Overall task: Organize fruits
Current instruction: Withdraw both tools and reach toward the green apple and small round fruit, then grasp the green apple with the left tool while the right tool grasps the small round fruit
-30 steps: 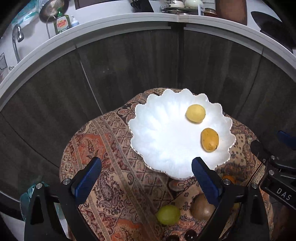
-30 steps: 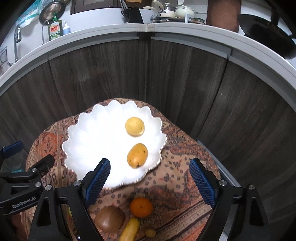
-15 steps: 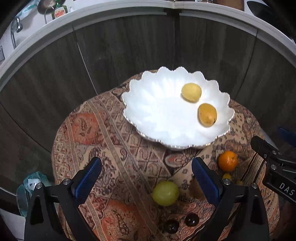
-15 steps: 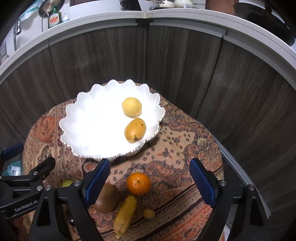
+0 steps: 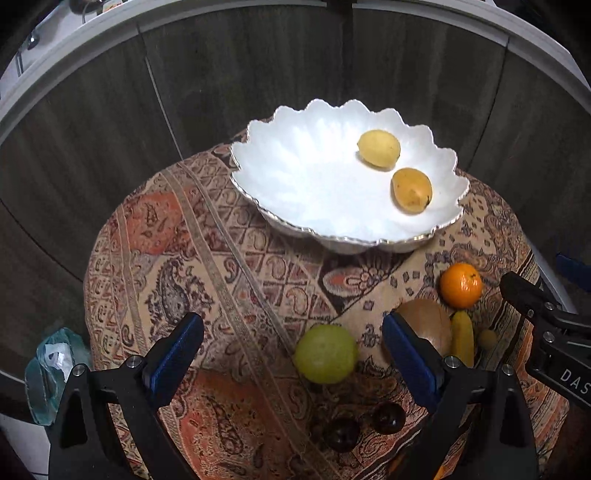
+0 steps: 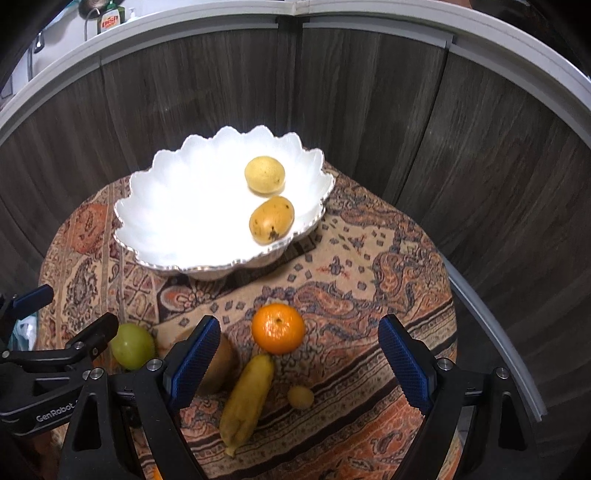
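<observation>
Both grippers had sunk toward the loose fruit since a second earlier, fingers apart and empty: our left gripper (image 5: 291,350) around the green fruit (image 5: 325,353), our right gripper (image 6: 299,354) around the orange (image 6: 278,328). Farther back on the bench (image 5: 207,258), the bowl (image 5: 280,173) held two yellow fruits (image 5: 379,148), presumably our destination.

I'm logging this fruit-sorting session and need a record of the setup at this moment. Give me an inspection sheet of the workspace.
Surface: small round table under a patterned cloth.
Job's things: white scalloped bowl holds a yellow fruit and a spotted orange-yellow fruit. Loose on the cloth: orange, banana, brown fruit, green fruit, small yellow fruit, two dark fruits.
Clutter: nothing seen on the table.
Grippers: left gripper open, nothing held, above the green fruit; right gripper open, nothing held, above the orange.
Cables: nothing seen.
Surroundings: dark wood cabinet fronts, white counter edge, dish-soap bottle, plastic bag on the floor.
</observation>
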Motion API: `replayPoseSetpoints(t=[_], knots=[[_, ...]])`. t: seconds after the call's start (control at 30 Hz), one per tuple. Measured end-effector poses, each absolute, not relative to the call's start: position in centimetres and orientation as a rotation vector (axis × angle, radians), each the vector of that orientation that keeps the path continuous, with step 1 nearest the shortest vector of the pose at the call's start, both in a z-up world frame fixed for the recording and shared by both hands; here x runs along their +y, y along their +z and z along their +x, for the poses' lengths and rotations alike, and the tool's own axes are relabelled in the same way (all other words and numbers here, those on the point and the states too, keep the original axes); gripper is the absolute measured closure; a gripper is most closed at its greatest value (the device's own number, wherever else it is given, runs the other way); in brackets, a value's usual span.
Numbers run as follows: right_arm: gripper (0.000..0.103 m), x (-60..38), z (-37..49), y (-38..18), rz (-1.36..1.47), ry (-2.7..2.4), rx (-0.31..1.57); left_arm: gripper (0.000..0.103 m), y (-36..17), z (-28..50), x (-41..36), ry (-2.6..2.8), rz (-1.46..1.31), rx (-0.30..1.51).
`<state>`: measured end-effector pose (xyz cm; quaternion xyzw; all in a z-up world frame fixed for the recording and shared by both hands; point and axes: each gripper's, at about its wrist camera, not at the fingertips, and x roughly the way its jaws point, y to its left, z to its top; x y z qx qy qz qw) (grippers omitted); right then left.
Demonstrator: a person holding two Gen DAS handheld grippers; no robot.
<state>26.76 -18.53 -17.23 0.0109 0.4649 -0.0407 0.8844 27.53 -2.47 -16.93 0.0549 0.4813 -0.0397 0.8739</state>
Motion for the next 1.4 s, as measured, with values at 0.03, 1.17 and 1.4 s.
replayPoseSetpoints(t=[0.03,1.17,1.4], knots=[[0.015,-18.6,26.6,-17.4,0.024,-0.086,0.971,0.005,-17.3,27.4,-2.5,-0.086,0.114,1.009],[0.015,-19.7,24.7,-22.5,0.027,-0.126,1.061,0.055,-24.4,27.0,-4.5,-0.129,0.132,1.106],[0.016,-20.4,24.7,-23.3,0.051,-0.122,1.079,0.055,-24.1,26.9,-4.8,-0.101,0.138,1.111]])
